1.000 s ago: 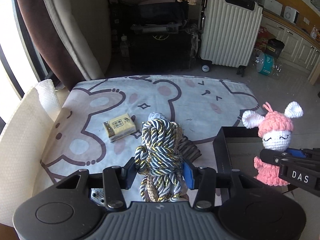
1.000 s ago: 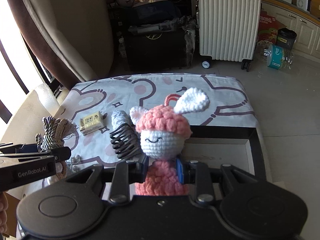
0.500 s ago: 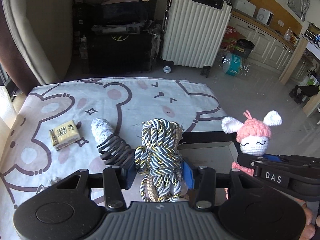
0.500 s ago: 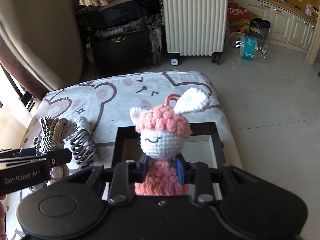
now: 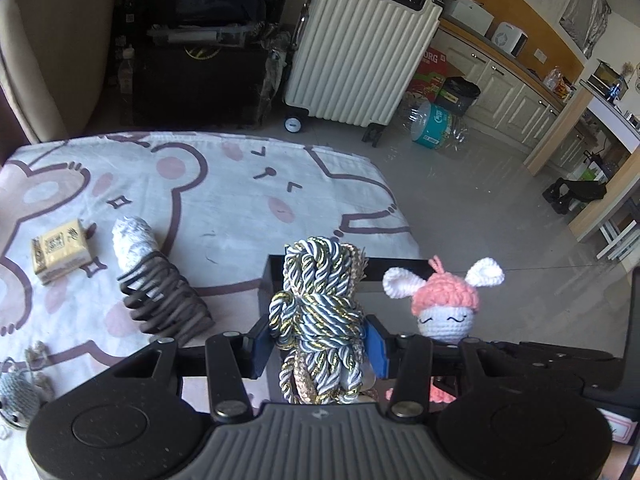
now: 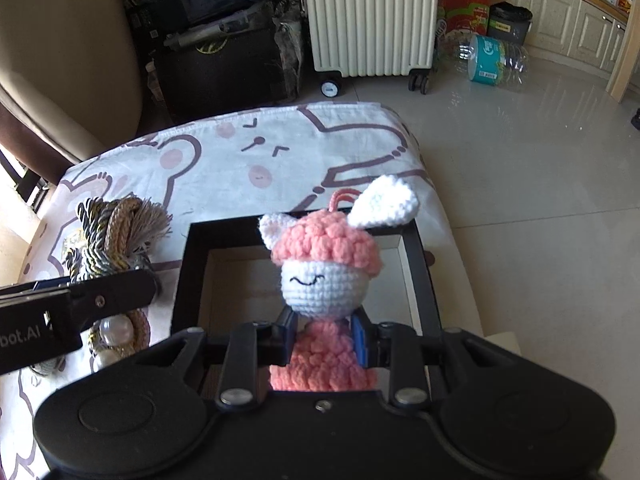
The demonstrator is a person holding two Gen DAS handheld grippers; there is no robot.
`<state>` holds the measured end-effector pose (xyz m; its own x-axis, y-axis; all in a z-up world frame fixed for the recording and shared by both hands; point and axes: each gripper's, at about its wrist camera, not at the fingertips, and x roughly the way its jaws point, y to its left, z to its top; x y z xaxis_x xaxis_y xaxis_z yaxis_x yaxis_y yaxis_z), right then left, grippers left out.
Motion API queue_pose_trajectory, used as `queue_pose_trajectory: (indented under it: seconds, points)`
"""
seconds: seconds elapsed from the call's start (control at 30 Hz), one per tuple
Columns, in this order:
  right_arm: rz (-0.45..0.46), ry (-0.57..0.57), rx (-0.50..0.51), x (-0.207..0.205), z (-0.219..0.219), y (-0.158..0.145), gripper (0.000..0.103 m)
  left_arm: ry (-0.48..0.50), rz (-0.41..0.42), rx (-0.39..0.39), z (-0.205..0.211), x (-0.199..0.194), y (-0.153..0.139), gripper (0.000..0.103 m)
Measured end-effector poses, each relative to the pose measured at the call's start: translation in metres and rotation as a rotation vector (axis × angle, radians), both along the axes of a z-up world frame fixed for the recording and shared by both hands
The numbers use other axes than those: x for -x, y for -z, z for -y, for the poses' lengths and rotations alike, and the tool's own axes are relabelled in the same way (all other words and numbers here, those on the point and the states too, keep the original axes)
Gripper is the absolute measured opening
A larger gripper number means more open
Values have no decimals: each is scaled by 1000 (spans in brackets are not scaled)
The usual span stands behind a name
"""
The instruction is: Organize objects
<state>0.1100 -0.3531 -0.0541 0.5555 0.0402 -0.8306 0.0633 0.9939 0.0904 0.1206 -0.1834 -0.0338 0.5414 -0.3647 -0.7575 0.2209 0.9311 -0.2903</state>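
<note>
My left gripper (image 5: 318, 346) is shut on a coiled blue, white and gold rope bundle (image 5: 318, 304), held over the left rim of a black box (image 5: 276, 276). My right gripper (image 6: 324, 338) is shut on a pink and white crochet bunny (image 6: 326, 264), held above the open black box (image 6: 422, 264) with a pale inside. The bunny also shows in the left wrist view (image 5: 444, 304), and the rope bundle in the right wrist view (image 6: 108, 236), left of the box.
On the bear-print cloth (image 5: 224, 184) lie a yellow tissue pack (image 5: 60, 256), a white wrapped roll (image 5: 132, 240), a dark coil of hair ties (image 5: 164, 300) and a small grey crochet toy (image 5: 16, 396). A white suitcase (image 5: 360, 48) stands beyond on the tiled floor.
Both grippers have moved right with their loads. The rope bundle has come from the middle of the cloth to the box's left rim, and the bunny has come over the box opening.
</note>
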Motion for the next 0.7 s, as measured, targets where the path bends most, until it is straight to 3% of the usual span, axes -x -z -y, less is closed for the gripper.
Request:
queue_pose_trajectory:
  seconds: [0.13,0.57,0.7]
  points:
    - [-25,14,-13,-1,5,9,29,17,-35,20,9,-1,10,49]
    - [-90,50,-50,-5,14,32,29,9,-108,-21,19,-2,41,50]
    - [-105,63,-71,-7,15,38,29,18,-66,-86,18,2,31,66]
